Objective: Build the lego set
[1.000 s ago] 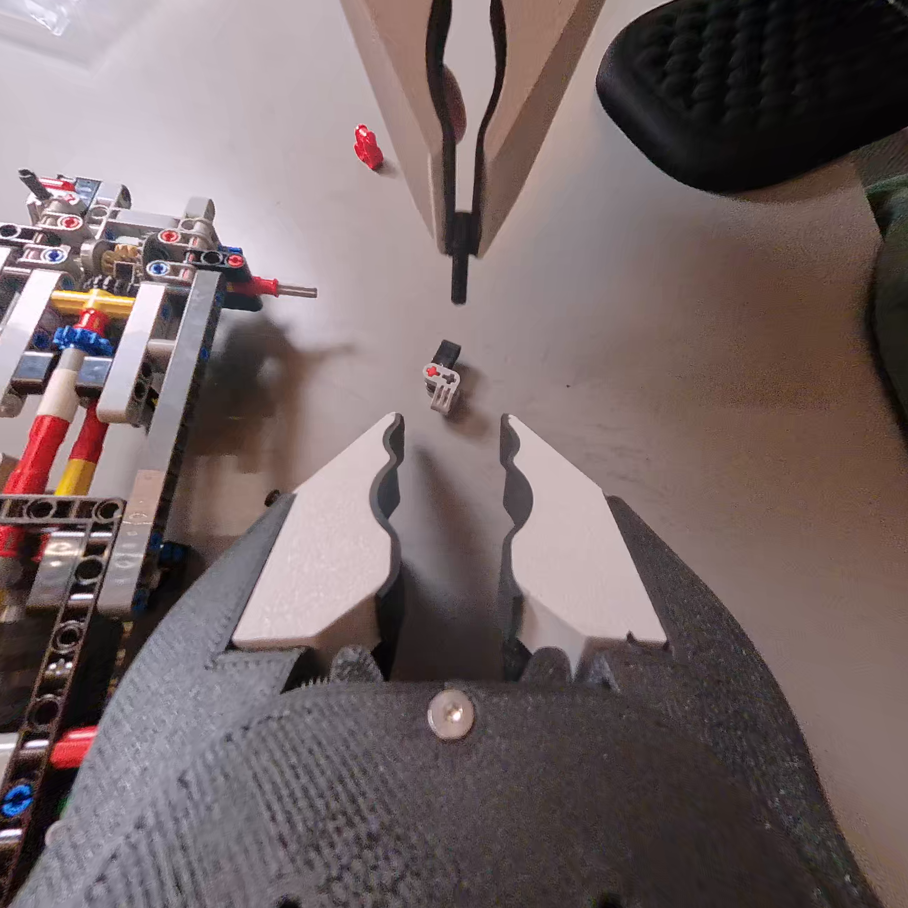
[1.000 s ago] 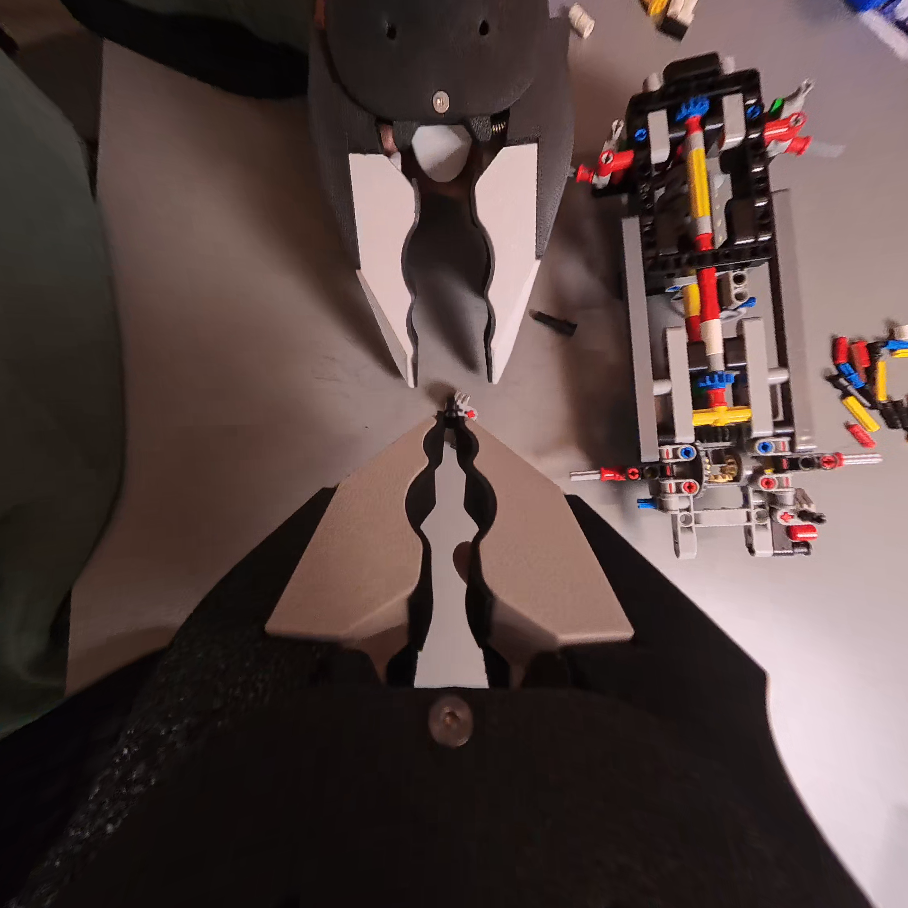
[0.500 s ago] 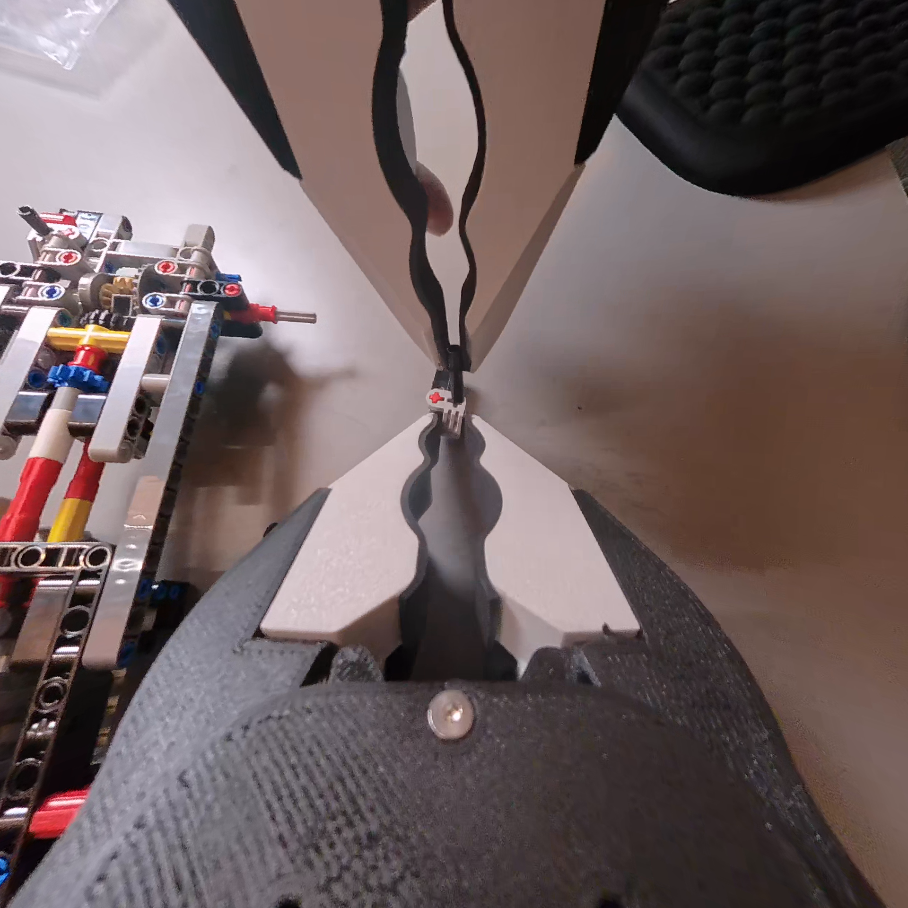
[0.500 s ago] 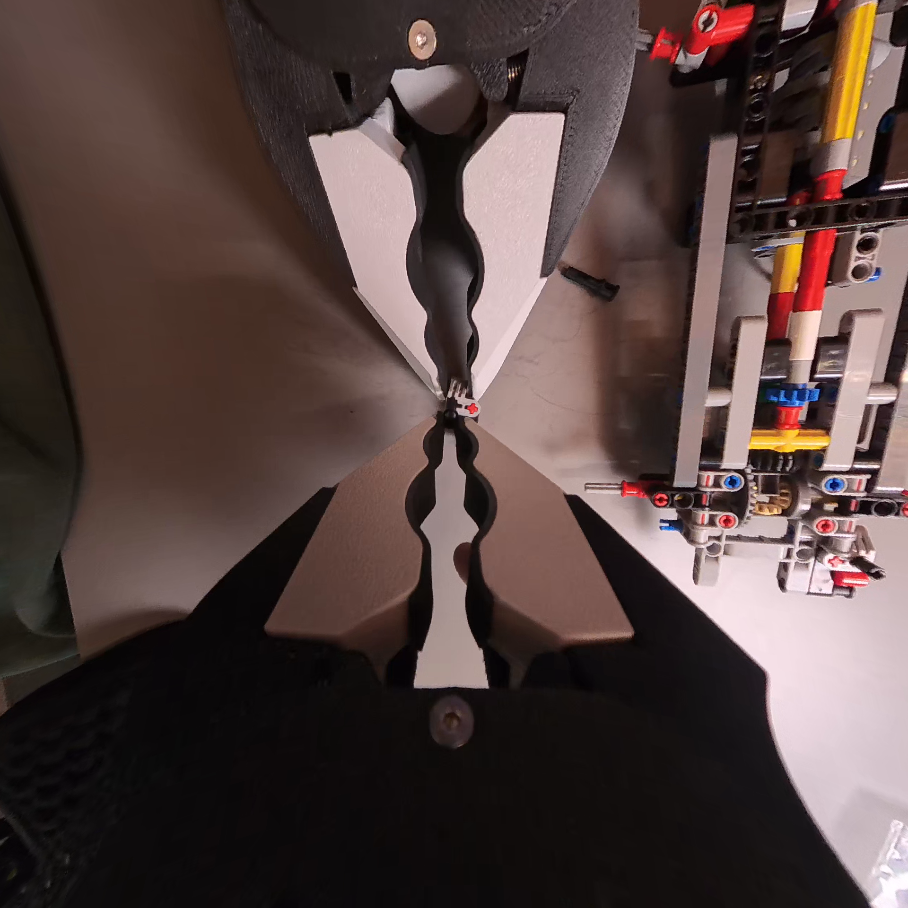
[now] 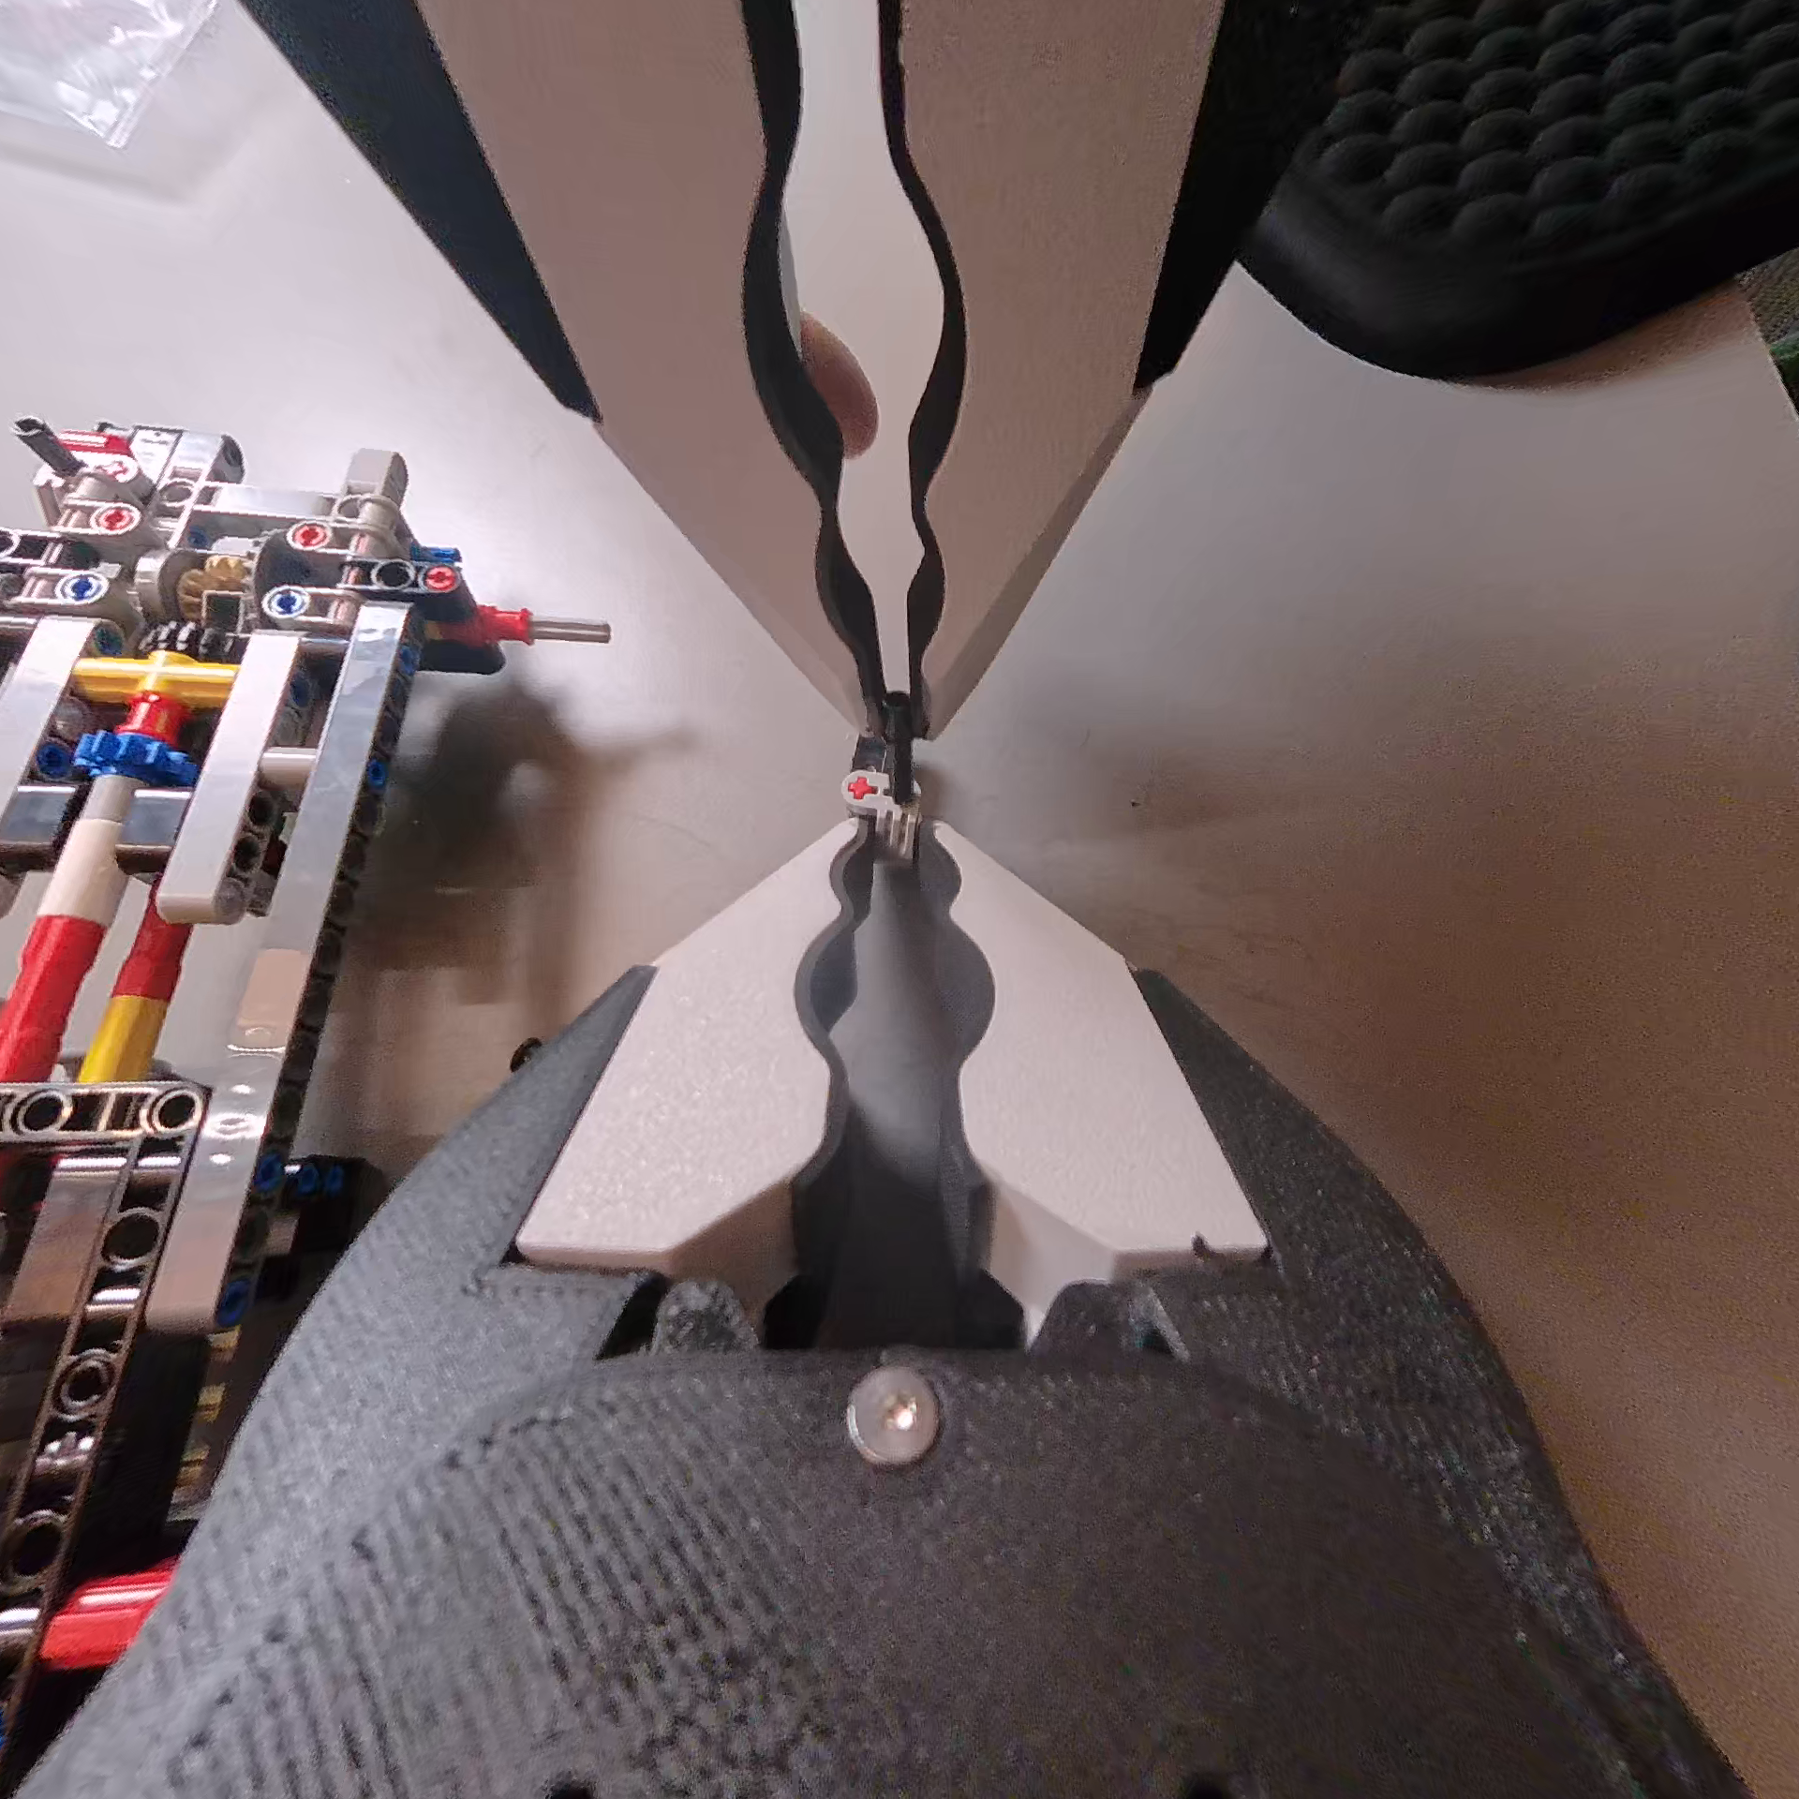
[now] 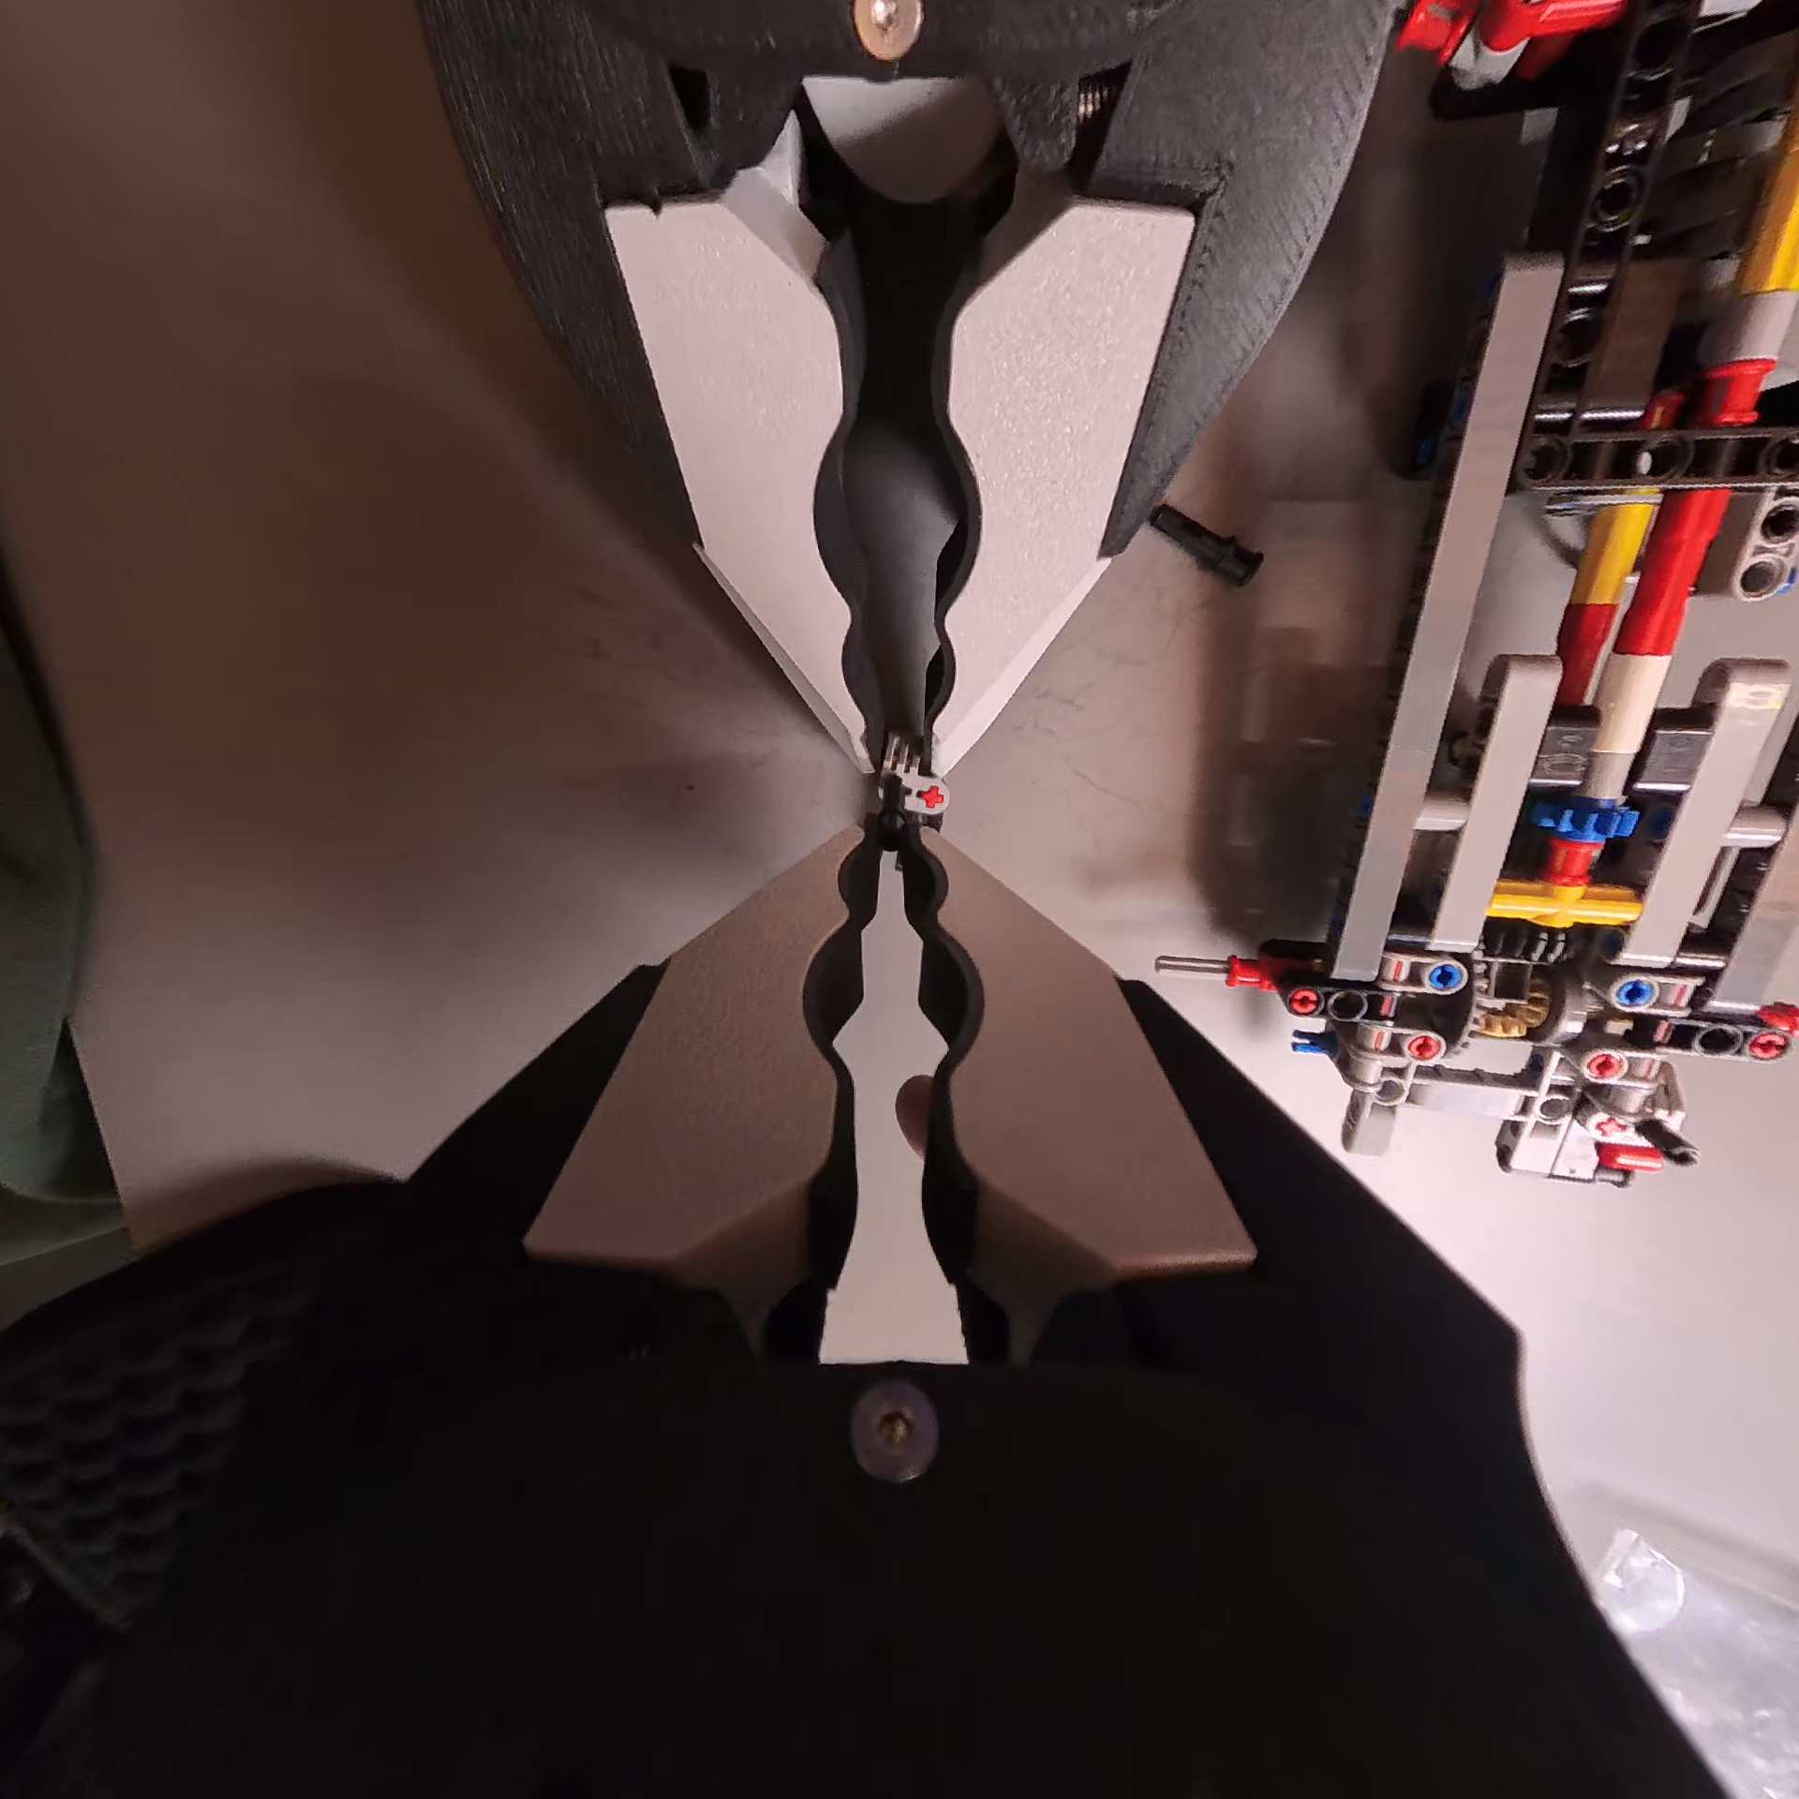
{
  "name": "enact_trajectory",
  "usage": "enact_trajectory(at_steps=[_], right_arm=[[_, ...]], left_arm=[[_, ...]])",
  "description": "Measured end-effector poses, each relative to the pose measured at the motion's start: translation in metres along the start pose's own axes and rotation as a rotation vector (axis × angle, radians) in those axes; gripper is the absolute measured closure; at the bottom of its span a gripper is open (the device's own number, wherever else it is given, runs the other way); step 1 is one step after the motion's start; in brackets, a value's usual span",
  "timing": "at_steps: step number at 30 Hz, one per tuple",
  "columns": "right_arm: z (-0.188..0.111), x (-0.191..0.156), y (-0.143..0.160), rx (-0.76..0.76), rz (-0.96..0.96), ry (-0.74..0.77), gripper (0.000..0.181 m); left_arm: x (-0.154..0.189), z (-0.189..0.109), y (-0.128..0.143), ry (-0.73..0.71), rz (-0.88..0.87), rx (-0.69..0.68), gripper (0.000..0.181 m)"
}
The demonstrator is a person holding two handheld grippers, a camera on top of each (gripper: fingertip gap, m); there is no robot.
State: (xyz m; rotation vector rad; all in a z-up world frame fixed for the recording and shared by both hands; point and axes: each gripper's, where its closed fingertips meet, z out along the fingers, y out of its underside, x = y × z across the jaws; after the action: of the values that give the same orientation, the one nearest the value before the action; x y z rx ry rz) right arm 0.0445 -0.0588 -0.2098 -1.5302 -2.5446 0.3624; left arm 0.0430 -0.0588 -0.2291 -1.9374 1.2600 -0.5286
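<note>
Since 1 s ago both grippers closed in tip-to-tip: left gripper [image 5: 888, 829] jaws pinch grey connector [image 5: 881, 800] above surface [image 5: 1363, 779], right gripper [image 6: 898, 845] jaws nearly shut on black pin [image 5: 894, 725] entering it; risk: slight misalign/off-axis push pops tiny part out of grip.

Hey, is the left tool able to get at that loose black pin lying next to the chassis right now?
Probably not yet. The left tool is shut on the small grey connector, with the right tool pressing a black pin into it. The loose black pin lies unobstructed on the table beside it, so it would have to let go first.
</note>
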Motion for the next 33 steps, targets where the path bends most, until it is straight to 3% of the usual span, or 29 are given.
enact_trajectory(at_steps=[1,21,23,25,29,33], right_arm=[[0.0,0.0,0.001,-0.013,-0.008,0.004,0.181],[0.005,-0.003,-0.004,0.011,-0.042,0.036,0.181],[0.016,-0.002,0.012,-0.067,-0.059,0.05,0.181],[0.022,-0.006,0.009,-0.006,-0.029,0.029,0.181],[-0.012,0.005,-0.002,0.115,-0.011,0.103,0.181],[-0.015,0.001,-0.001,0.143,-0.006,0.11,0.175]], left_arm=[[0.0,0.0,0.0,0.002,-0.001,0.0,0.174],[0.002,-0.001,0.0,0.01,-0.031,0.0,0.174],[0.002,-0.002,-0.001,0.009,-0.033,0.009,0.174],[0.002,-0.003,-0.001,0.019,-0.052,0.01,0.174],[0.003,-0.003,0.0,0.017,-0.051,0.007,0.174],[0.003,-0.003,0.0,0.024,-0.064,0.008,0.174]])
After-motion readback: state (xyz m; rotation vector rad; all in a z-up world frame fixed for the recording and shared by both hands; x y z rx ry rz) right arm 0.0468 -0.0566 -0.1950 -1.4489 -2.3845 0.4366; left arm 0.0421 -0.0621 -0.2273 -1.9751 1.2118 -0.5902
